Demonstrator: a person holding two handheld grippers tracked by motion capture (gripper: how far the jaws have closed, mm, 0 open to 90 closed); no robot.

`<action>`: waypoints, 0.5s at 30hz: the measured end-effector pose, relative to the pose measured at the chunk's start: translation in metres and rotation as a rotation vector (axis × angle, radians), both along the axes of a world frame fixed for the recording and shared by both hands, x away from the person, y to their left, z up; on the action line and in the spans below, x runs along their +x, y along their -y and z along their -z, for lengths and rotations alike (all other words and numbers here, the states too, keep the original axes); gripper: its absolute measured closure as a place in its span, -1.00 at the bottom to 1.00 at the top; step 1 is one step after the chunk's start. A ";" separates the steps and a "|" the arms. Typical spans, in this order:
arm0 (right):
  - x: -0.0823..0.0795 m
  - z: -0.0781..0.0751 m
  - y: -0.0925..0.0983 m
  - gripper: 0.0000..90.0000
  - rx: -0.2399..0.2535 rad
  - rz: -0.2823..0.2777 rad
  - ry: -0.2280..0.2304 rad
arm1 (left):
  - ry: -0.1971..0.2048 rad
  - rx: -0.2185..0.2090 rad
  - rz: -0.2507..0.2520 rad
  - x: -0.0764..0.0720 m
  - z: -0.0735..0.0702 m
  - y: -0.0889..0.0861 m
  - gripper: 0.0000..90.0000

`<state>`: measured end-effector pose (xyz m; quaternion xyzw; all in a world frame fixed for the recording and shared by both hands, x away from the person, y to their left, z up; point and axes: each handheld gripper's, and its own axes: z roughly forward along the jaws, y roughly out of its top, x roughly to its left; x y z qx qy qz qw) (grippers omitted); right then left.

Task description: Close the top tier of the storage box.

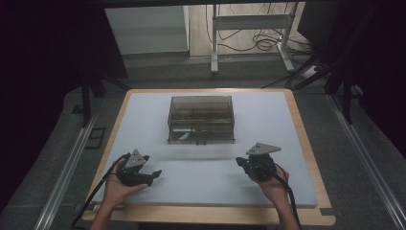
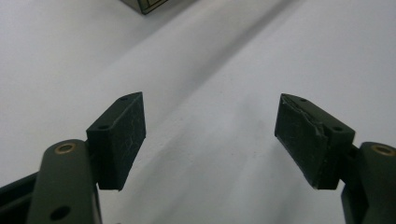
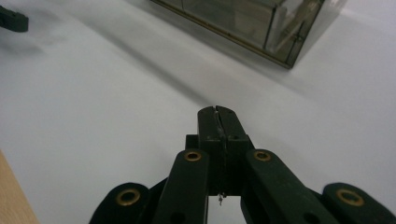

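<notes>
A smoky see-through plastic drawer box (image 1: pixel 201 120) stands at the middle of the white mat (image 1: pixel 268 120). My left gripper (image 1: pixel 155 175) rests in a hand at the near left, pointing right, open with nothing between its pads (image 2: pixel 121 140). Held at the near right, my right gripper (image 1: pixel 239 162) points left toward the mat's middle. In the right gripper view its jaws (image 3: pixel 218 122) are pressed together with nothing between them, and the box's corner (image 3: pixel 280 28) lies ahead at the upper right. A corner of the box (image 2: pixel 149 4) shows at the top of the left gripper view.
The mat lies on a wooden board (image 1: pixel 313 143) whose edges frame it. Metal rails (image 1: pixel 64 167) run along both sides. A white cabinet (image 1: pixel 148 28) and a metal table leg (image 1: pixel 214 43) with cables stand beyond the board.
</notes>
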<state>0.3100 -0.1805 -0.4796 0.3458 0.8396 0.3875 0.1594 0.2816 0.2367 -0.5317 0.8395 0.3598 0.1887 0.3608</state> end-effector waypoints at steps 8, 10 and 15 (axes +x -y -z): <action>0.011 -0.004 -0.023 0.97 -0.012 -0.038 0.000 | 0.014 0.000 -0.012 -0.002 -0.004 -0.003 -0.43; 0.013 -0.004 -0.026 0.97 -0.010 -0.042 -0.001 | 0.016 -0.002 -0.013 -0.003 -0.004 -0.003 -0.43; 0.020 -0.002 -0.034 0.97 -0.012 -0.052 -0.010 | 0.009 -0.002 -0.013 -0.002 -0.003 -0.002 -0.43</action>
